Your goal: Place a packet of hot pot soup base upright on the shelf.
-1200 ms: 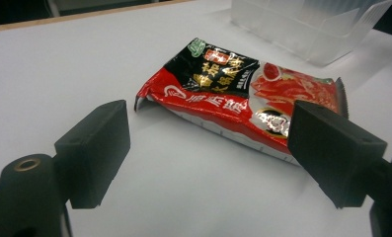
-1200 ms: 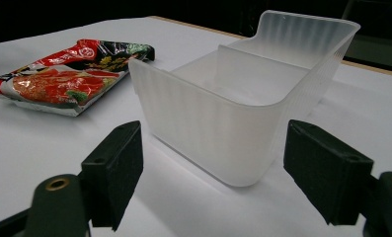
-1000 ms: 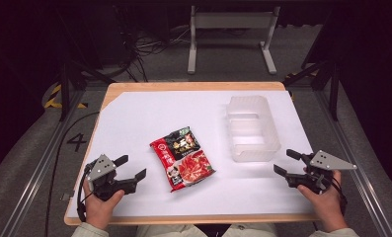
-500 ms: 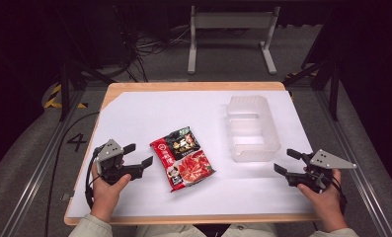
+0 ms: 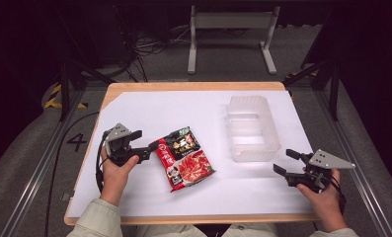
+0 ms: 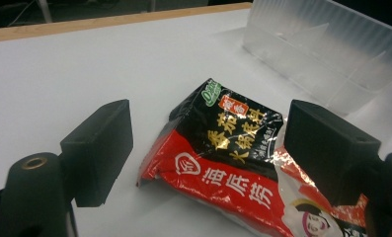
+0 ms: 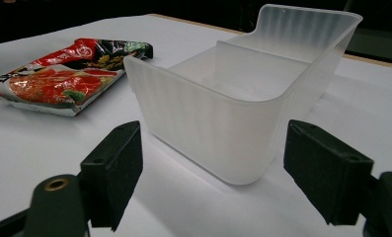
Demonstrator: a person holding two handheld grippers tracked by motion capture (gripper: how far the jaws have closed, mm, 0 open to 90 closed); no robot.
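The red and black glossy foil food packet [image 5: 183, 159] lies flat on the white table cover [image 5: 149, 113], near the middle of the table and a little toward the person's left, well apart from the translucent, frosted plastic bin [image 5: 255, 129] that stands empty on the right half. The left gripper [image 5: 149, 148] is just beside the packet's near-left corner, with its jaws apart; in the left gripper view the packet's crimped top edge [image 6: 203, 143] sits between the two black jaws, but nothing is clamped yet. The right gripper [image 5: 285, 162] rests near the front end of the bin, also with jaws apart and holding nothing, and in the right gripper view it looks straight at the bin's rounded front wall [image 7: 208, 128]. The step in hand seems to be taking the packet at its edge, probably in order to put it in the bin. To do it well, I think the left gripper should come low, almost parallel to the table, so that the lower jaw slides under the thin sealed edge instead of pushing the whole packet away, because the foil looks slippery on this smooth cover. It is better to bite on the flat seal than on the puffy middle, where the jaws could slip off or crush the contents. The right gripper can wait near the bin and steady it if needed.
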